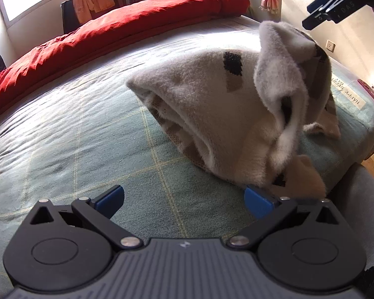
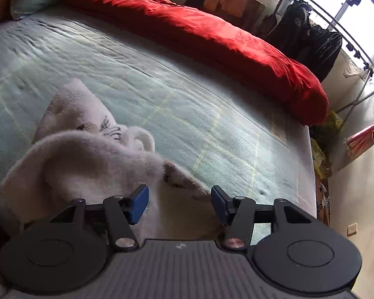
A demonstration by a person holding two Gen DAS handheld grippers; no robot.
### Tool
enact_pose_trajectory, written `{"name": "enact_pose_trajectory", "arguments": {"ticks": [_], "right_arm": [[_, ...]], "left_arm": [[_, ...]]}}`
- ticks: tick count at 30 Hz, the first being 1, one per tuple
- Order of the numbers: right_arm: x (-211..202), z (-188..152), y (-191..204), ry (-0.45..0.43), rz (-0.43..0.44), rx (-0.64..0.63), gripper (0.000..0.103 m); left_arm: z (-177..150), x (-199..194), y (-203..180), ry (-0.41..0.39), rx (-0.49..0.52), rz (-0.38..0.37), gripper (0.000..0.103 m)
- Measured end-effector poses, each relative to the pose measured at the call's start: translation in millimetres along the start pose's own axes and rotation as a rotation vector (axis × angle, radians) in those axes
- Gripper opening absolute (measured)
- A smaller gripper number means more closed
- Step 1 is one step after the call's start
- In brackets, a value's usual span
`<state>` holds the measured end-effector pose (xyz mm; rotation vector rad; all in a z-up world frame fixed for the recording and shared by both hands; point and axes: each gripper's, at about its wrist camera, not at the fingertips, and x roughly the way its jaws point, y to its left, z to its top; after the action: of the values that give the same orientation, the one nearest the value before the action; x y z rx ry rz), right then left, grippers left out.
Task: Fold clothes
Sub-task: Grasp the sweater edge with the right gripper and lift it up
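A fluffy cream garment (image 1: 212,114) with brown and black patches lies heaped on the green checked bedspread (image 1: 87,137), part of it standing up in a fold. My left gripper (image 1: 184,203) is open and empty, low over the bedspread just in front of the garment's near edge. My right gripper (image 2: 179,204) is open, hovering above the same garment (image 2: 82,164), with fabric lying below and between its blue pads (image 2: 138,204). The right gripper also shows in the left wrist view (image 1: 311,18), above the garment's raised fold.
A rolled red duvet (image 1: 112,32) lies along the far side of the bed and shows in the right wrist view (image 2: 212,37). A clothes rack (image 2: 311,37) with dark garments stands by the window. The bed's edge (image 1: 356,149) drops to a wooden floor at right.
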<state>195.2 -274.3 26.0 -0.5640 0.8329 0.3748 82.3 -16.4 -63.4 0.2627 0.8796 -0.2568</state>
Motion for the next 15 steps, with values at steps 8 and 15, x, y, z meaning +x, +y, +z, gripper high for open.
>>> {"name": "enact_pose_trajectory", "arguments": {"ticks": [8, 15], "right_arm": [[-19.1, 26.9, 84.2, -0.012, 0.031, -0.273, 0.06], [4.7, 12.6, 103.3, 0.092, -0.046, -0.392, 0.065]], "left_arm": [[-17.3, -18.3, 6.3, -0.025, 0.002, 0.014, 0.102], [-32.1, -22.8, 19.0, -0.019, -0.035, 0.018, 0.102]]}}
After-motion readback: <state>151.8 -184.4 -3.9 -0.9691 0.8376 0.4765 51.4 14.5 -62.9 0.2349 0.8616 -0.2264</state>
